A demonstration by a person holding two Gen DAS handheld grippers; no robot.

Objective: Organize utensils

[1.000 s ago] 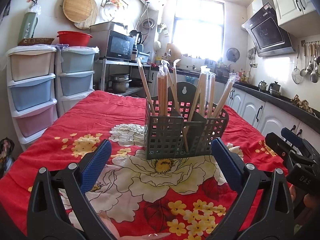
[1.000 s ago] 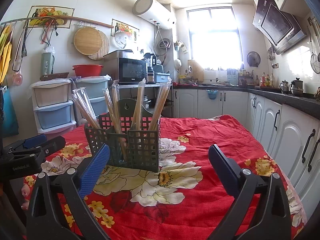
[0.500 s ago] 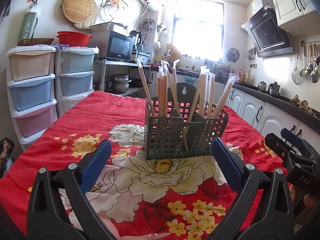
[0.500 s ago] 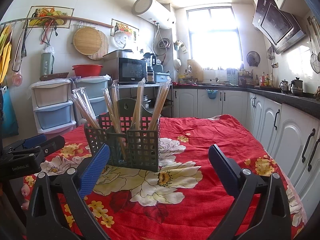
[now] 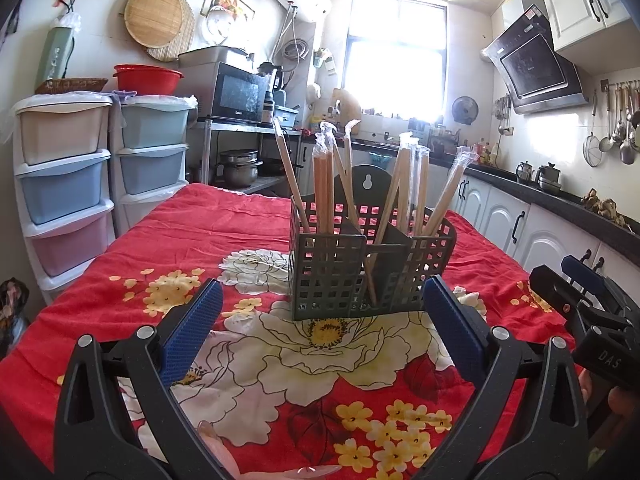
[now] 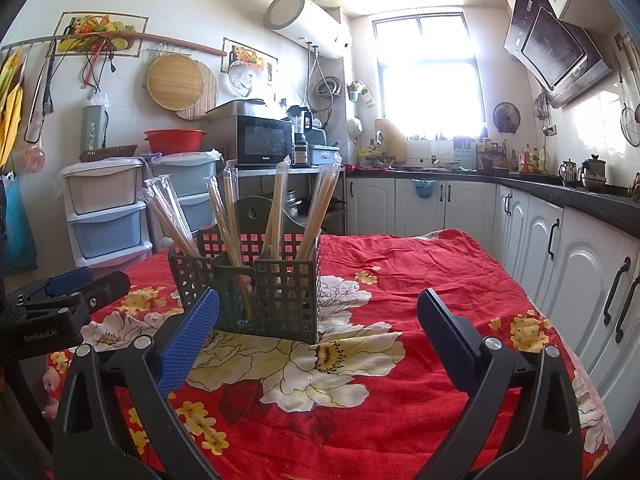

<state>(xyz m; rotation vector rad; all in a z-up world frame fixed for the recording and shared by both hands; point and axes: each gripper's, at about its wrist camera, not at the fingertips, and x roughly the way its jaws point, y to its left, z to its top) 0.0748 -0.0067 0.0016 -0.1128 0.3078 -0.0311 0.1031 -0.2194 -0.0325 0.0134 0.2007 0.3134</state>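
Both claws wide, empty: left gripper (image 5: 322, 328), right gripper (image 6: 318, 336). Wrapped chopsticks (image 5: 324, 188) in caddy (image 5: 360, 272) look light, stiff, slippery; pinch mid-shaft.

A dark green plastic utensil caddy (image 5: 362, 270) with lattice walls and inner dividers stands upright on a red floral tablecloth (image 5: 200, 240). Pairs of wooden chopsticks (image 5: 324, 184) in clear plastic sleeves stand in its compartments, leaning outward at varied angles, tips above the rim.
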